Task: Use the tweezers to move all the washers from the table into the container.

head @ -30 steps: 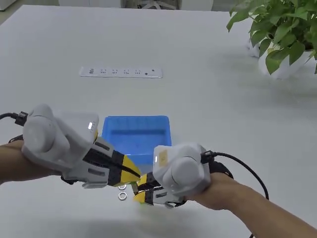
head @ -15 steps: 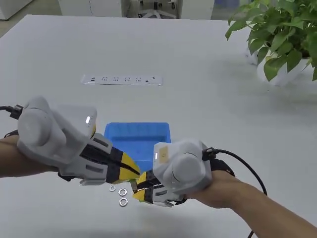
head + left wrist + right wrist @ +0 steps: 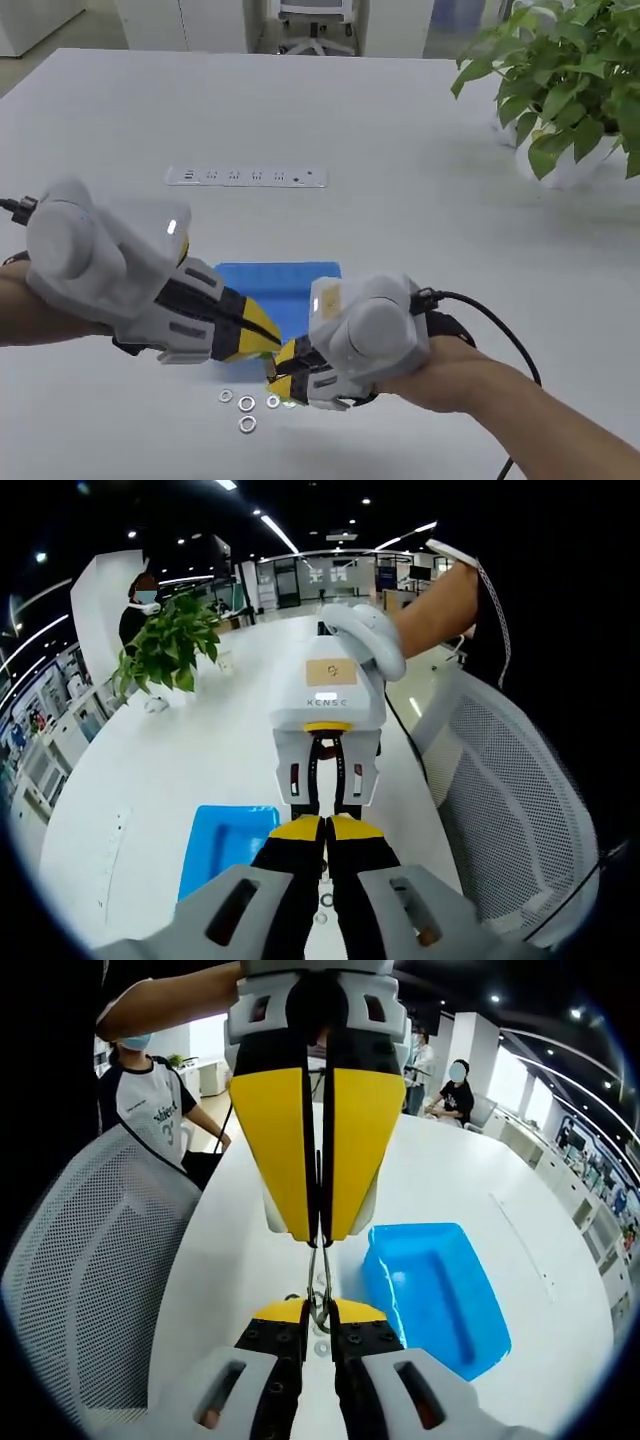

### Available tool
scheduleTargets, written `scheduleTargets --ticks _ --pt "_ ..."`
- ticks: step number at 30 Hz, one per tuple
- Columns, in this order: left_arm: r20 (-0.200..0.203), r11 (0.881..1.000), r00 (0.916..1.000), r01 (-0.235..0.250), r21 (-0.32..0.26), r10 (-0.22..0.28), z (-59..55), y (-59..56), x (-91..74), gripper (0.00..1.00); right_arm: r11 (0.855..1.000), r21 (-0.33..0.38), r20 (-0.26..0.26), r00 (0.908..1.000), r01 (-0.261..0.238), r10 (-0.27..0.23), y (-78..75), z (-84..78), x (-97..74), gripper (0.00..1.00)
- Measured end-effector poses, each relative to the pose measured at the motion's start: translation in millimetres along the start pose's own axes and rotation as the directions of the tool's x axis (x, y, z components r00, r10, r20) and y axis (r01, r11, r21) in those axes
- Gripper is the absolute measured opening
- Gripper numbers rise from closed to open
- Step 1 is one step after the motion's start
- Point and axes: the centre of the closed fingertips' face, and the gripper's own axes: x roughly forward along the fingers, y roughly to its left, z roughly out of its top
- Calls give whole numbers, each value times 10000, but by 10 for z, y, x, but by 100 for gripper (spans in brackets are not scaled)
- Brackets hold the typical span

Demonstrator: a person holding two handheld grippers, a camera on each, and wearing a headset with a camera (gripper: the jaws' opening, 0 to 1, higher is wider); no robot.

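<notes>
Left claw: your left claw (image 3: 270,343) is closed. Its yellow tips press together on one end of the tweezers (image 3: 319,1265).
Right claw: your right claw (image 3: 277,374) is closed too and pinches the other end of the tweezers. The two claws point tip to tip, very near each other.
Tweezers: one thin metal pair, held in the air between both claws at the lower middle of the head view, above the washers.
Washers: four washers (image 3: 247,403) show clearly. They lie on the counter (image 3: 420,200), just below the claws in the lower middle of the frame, outside the container. A fifth one seems to be at the edge of the right claw, but I cannot tell for sure.
Container: one blue container (image 3: 270,285), at the middle of the frame, just above the washers. Your two grippers cover its near part.
Around: one white power strip (image 3: 247,177) lies above the container, well apart. One green plant (image 3: 570,80) stands in the upper right.
</notes>
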Motion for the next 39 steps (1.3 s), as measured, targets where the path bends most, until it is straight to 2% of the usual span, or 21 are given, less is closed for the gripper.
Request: scheduleTargets --ticks 10,22,30,39 --pt "28 9997 10000 7 256 -8 106 179 -43 5 9996 -58 83 9996 265 -264 -190 76 -82 10" --pt "-36 9987 10000 11 501 -9 142 408 -71 5 9985 51 270 9982 539 -540 -446 123 -112 10" --pt "-61 9975 10000 15 707 -10 120 562 -34 5 9977 98 333 9972 666 -669 -608 87 -96 11" --pt "-77 9981 10000 37 614 -33 40 715 39 5 9970 258 323 9967 731 -739 -753 5 -31 11"
